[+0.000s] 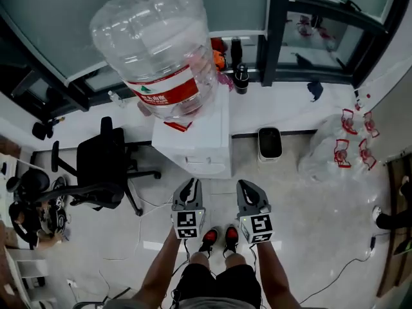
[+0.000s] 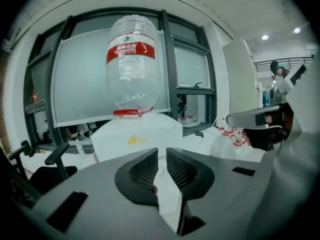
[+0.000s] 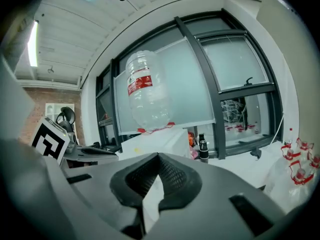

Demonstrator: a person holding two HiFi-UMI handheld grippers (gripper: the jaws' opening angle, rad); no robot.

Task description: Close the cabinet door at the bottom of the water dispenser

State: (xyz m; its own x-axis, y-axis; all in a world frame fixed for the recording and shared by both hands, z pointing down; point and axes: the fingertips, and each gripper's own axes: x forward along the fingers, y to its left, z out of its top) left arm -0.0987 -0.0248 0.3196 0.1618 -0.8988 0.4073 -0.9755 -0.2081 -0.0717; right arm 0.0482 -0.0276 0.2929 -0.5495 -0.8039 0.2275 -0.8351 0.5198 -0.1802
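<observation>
Water dispenser [image 1: 206, 145] ahead, untouched; left gripper [image 1: 191, 184] narrowly parted, right gripper [image 1: 248, 185] closed, both empty

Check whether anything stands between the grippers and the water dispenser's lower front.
Nothing visible does. In the head view, only bare floor lies between the left gripper, the right gripper and the water dispenser. The office chair stands off to the left and the small bin to the right.

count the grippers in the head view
2: the left gripper at lower centre, the right gripper beside it on the right, both short of the water dispenser; none seems hidden.
</observation>
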